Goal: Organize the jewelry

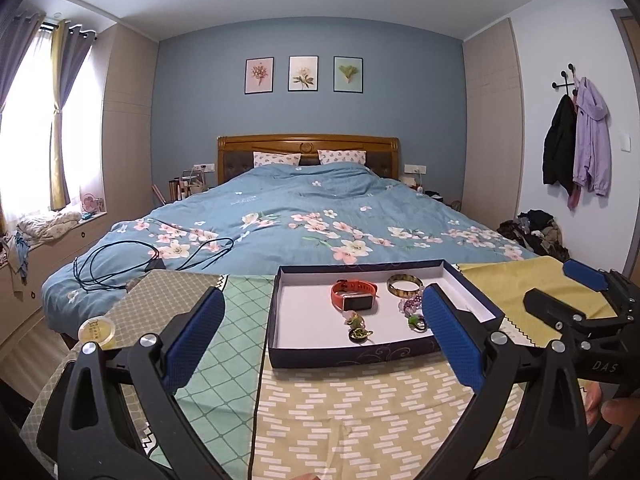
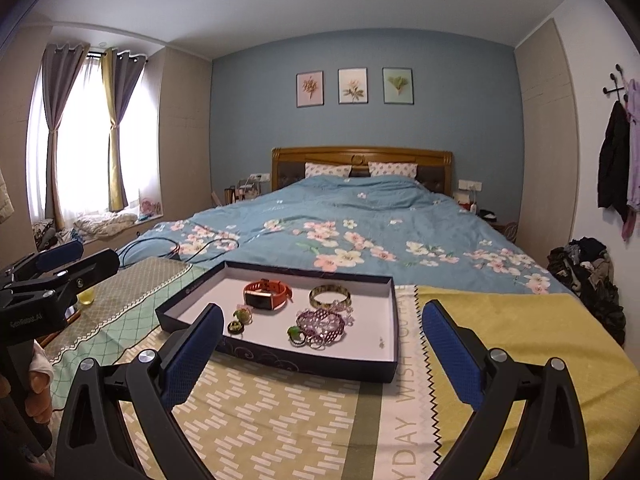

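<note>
A dark blue tray (image 1: 352, 356) (image 2: 304, 364) with a white floor lies on the patchwork cloth. In it are an orange smartwatch (image 1: 354, 295) (image 2: 266, 294), a mottled bangle (image 1: 405, 285) (image 2: 330, 296), a purple bead bracelet (image 1: 412, 306) (image 2: 322, 326), a green ring (image 1: 416, 322) (image 2: 295, 334) and two small flower pieces (image 1: 354, 319) (image 2: 243, 314). My left gripper (image 1: 323, 292) (image 2: 86, 258) is open and empty, above the cloth on the tray's near side. My right gripper (image 2: 322, 307) (image 1: 560, 286) is also open and empty, to the right of the left one.
A small round yellow container (image 1: 97, 330) (image 2: 86, 296) stands on the cloth at the left. Behind the table is a bed with a floral blue quilt and black cables (image 1: 120, 264). A heap of clothes (image 2: 588, 272) lies on the floor at the right.
</note>
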A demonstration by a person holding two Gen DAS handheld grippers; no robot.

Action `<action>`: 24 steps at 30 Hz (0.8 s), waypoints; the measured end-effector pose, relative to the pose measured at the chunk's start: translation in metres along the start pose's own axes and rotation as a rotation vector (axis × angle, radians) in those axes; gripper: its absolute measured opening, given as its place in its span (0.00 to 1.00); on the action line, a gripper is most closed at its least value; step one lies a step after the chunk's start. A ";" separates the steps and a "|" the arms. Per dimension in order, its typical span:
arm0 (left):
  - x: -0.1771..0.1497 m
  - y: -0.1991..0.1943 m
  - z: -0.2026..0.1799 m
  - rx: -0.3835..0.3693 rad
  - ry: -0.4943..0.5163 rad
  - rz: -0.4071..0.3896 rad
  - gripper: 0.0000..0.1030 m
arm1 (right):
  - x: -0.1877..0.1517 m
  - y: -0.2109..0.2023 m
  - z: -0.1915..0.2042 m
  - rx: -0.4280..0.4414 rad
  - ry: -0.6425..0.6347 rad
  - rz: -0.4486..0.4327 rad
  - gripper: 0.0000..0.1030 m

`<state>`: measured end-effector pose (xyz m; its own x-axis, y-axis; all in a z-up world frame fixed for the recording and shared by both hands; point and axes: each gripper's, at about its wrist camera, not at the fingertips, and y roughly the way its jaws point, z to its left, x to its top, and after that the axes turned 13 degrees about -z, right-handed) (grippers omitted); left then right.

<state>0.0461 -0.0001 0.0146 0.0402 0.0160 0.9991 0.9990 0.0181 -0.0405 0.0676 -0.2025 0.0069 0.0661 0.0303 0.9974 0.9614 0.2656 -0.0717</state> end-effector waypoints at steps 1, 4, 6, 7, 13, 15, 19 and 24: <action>0.001 -0.001 0.000 0.002 0.000 -0.006 0.94 | 0.001 -0.002 0.000 -0.001 0.000 -0.009 0.93; 0.002 -0.008 0.000 0.005 -0.005 -0.021 0.94 | 0.003 -0.004 0.002 -0.006 -0.002 -0.021 0.93; 0.004 -0.012 0.000 0.014 -0.007 -0.031 0.94 | 0.004 -0.006 0.004 -0.003 -0.001 -0.029 0.93; 0.004 -0.014 0.001 0.015 -0.009 -0.034 0.94 | 0.004 -0.008 0.006 -0.003 -0.004 -0.033 0.93; 0.007 -0.025 0.002 0.024 -0.015 -0.047 0.94 | 0.006 -0.015 0.010 -0.005 -0.007 -0.049 0.93; 0.008 -0.028 0.002 0.022 -0.016 -0.048 0.94 | 0.006 -0.017 0.011 -0.006 -0.006 -0.054 0.93; 0.010 -0.034 0.002 0.020 -0.014 -0.059 0.94 | 0.007 -0.023 0.012 -0.006 -0.008 -0.062 0.93; 0.011 -0.038 0.001 0.023 -0.013 -0.067 0.94 | 0.009 -0.026 0.015 -0.007 -0.005 -0.070 0.93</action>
<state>0.0084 0.0008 0.0273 -0.0270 0.0270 0.9993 0.9988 0.0426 0.0259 0.0391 -0.1953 0.0175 -0.0027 0.0170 0.9999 0.9655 0.2604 -0.0018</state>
